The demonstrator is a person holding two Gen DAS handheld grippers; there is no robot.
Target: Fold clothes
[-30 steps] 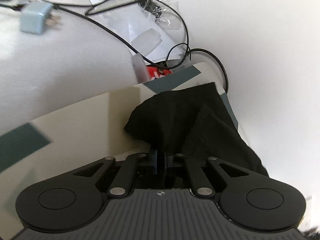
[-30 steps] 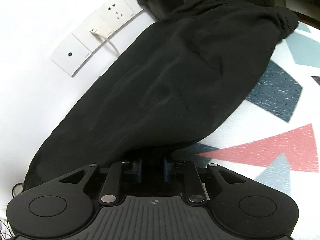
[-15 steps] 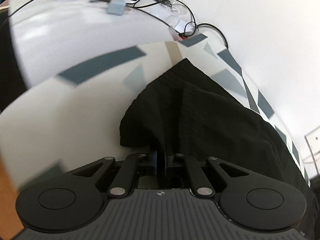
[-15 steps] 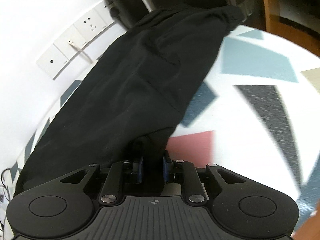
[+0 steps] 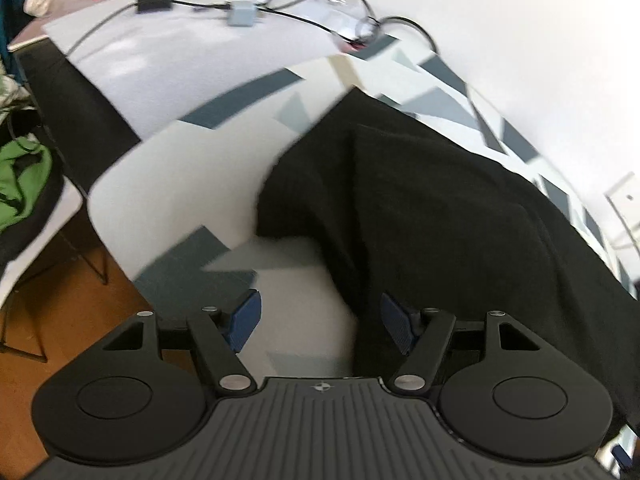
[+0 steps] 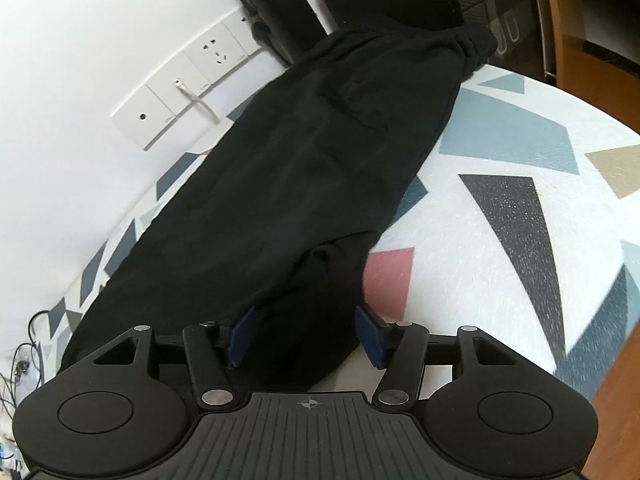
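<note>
Lying along the wall edge, black garment point(image 6: 320, 168) leaves tablecloth point(image 6: 500, 240) free.

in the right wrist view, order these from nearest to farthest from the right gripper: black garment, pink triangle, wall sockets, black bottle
1. black garment: its near end lies between the open jaws of the right gripper.
2. pink triangle: on the cloth just past the right finger.
3. wall sockets: on the wall, upper left.
4. black bottle: at the top, beyond the sockets.

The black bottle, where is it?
In the right wrist view, the black bottle stands at the top, against the white wall beside the wall sockets, just past the far end of the black clothes.
</note>
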